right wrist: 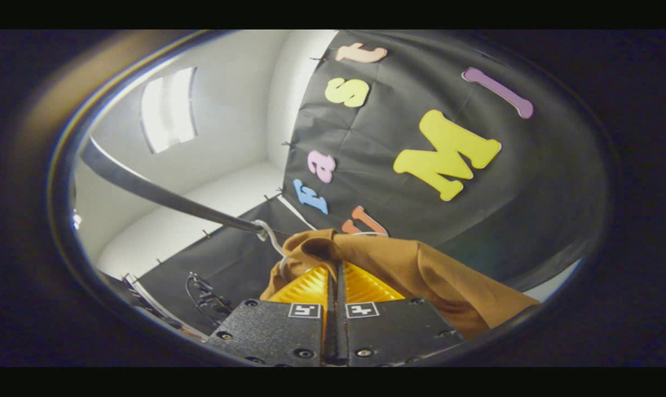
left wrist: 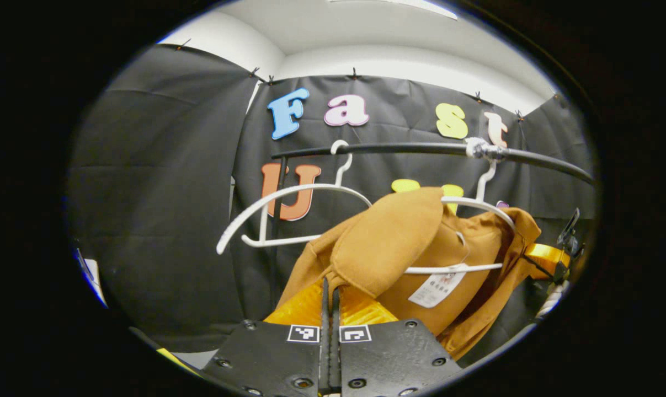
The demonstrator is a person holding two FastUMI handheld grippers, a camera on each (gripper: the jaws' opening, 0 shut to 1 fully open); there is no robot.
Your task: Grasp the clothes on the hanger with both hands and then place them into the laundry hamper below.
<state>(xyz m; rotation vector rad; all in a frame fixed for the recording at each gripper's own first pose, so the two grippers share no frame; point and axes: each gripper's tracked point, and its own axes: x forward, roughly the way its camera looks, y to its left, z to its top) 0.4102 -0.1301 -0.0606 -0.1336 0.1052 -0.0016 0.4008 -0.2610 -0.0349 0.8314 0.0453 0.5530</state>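
A brown garment [left wrist: 399, 248] hangs on a white hanger [left wrist: 476, 207] from a black rail [left wrist: 410, 148]. My left gripper [left wrist: 330, 284] is shut on the garment's near shoulder, which is lifted and folded over. In the right gripper view, my right gripper [right wrist: 337, 270] is shut on the other edge of the brown garment [right wrist: 421, 270], just below the hanger's hook [right wrist: 266, 231] on the black rail [right wrist: 161, 193]. That right gripper [left wrist: 553, 259] also appears in the left gripper view, at the garment's far shoulder. The hamper is hidden.
A second white hanger [left wrist: 288, 212] hangs bare on the rail to the left of the garment. A white care label [left wrist: 437, 286] dangles inside the collar. Black cloth walls close in behind and at both sides.
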